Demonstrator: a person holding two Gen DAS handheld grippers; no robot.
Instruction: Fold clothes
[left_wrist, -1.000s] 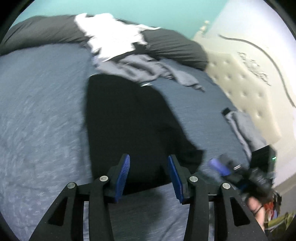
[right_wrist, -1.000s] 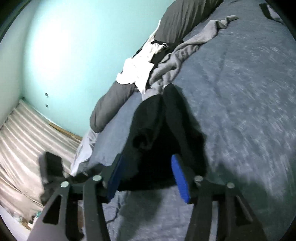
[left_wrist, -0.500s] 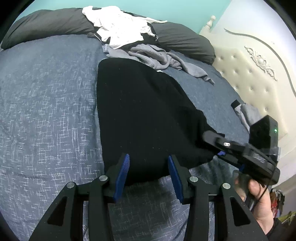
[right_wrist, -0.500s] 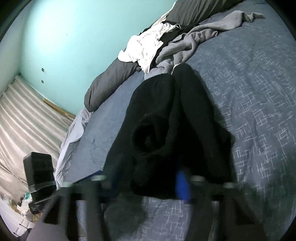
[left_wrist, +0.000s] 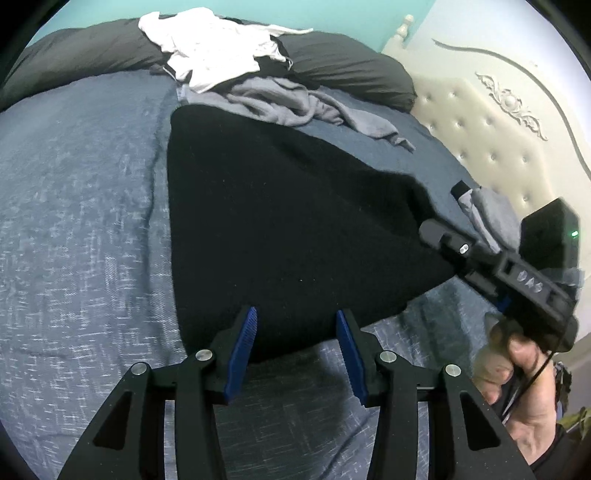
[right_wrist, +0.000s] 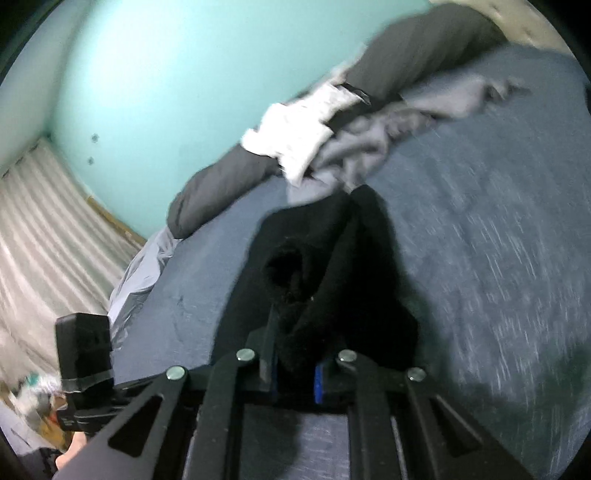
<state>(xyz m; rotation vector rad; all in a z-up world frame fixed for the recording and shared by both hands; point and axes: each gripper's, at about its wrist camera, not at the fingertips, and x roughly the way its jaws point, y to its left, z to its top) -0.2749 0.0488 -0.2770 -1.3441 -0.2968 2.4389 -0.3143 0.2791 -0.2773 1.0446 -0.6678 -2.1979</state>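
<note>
A black garment (left_wrist: 280, 221) lies spread flat on the blue bedspread (left_wrist: 81, 221). My left gripper (left_wrist: 295, 321) is open just over the garment's near edge, and the hem sits between its blue pads (left_wrist: 243, 339) without being pinched. My right gripper (left_wrist: 439, 236) reaches in from the right, held by a hand (left_wrist: 524, 373), at the garment's right corner. In the right wrist view the right gripper (right_wrist: 295, 373) has its jaws closing, with a bunched fold of the black garment (right_wrist: 354, 273) filling the narrow gap between the pads.
A heap of grey clothes (left_wrist: 291, 103) and white clothes (left_wrist: 210, 51) lies against dark grey pillows (left_wrist: 351, 70) at the far side. A folded grey piece (left_wrist: 491, 210) rests near the cream tufted headboard (left_wrist: 491, 147). The bed's left edge drops off by a striped curtain (right_wrist: 44, 240).
The right gripper's jaws have gone from wide apart to nearly together around the black cloth. The left gripper has sunk closer to the garment's near edge, its jaws unchanged.
</note>
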